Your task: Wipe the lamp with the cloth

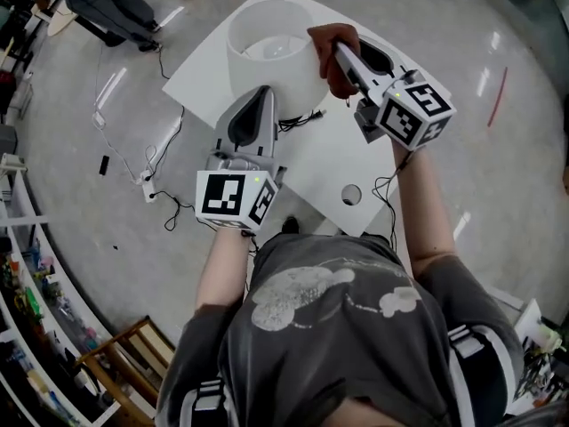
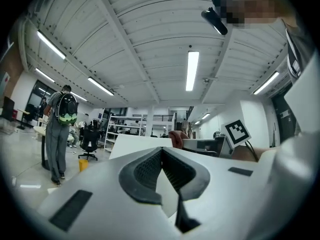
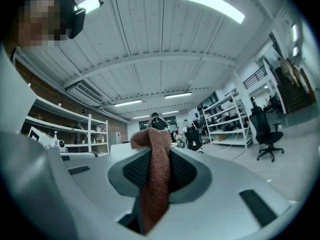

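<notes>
Head view, working outward from the person's grey shirt [image 1: 329, 327]: the left claw [image 1: 265, 96] reaches low to the near foot of the white drum-shaded table lamp [image 1: 267, 56]. In the left gripper view it is closed on something white, apparently part of that lamp, probably to steady it against the push of wiping. Further out, the right claw [image 1: 342, 60] comes in from the right, clamped on a rust-brown knitted cloth [image 1: 332, 47] bunched against the shade's upper right rim, so fabric rather than plastic meets the lamp. Lamp and black power cord [image 1: 298, 118] sit on the white rectangular tabletop [image 1: 329, 163], within reach of both arms.
</notes>
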A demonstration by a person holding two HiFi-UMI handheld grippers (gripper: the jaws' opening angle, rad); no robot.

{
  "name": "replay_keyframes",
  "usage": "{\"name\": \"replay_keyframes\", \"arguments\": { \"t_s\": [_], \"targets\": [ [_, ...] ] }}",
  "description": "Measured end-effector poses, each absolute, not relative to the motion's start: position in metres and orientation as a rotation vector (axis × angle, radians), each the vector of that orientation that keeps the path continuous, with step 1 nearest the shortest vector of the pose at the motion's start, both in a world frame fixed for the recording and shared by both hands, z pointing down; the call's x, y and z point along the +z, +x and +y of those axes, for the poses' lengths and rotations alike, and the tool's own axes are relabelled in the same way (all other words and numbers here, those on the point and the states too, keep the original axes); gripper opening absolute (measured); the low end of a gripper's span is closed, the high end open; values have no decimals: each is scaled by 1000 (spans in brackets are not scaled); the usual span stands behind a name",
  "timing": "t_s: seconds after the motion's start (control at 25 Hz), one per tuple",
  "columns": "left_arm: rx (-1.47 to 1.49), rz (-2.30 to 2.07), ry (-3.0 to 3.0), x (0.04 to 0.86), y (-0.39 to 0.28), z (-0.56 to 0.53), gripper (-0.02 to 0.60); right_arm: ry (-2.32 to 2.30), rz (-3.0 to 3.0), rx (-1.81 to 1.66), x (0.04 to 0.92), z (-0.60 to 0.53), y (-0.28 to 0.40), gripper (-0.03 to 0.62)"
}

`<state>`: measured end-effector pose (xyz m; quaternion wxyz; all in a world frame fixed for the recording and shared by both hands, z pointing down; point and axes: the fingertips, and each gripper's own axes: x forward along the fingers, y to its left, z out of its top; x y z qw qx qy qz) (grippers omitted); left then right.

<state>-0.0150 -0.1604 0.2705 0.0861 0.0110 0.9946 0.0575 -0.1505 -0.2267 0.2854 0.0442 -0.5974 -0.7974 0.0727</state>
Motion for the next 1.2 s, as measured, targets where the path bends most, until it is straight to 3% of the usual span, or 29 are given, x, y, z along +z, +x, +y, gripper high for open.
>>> {"name": "replay_keyframes", "arguments": {
  "t_s": [0.44,1.2],
  "targets": [
    [204,3005,325,278,-22,-191,8,-1904,-2217,279,301,-224,-192,86],
    [267,3055,603,355,-48,-227,8,-1847,-1991,191,436,-238,-228,86]
  ]
}}
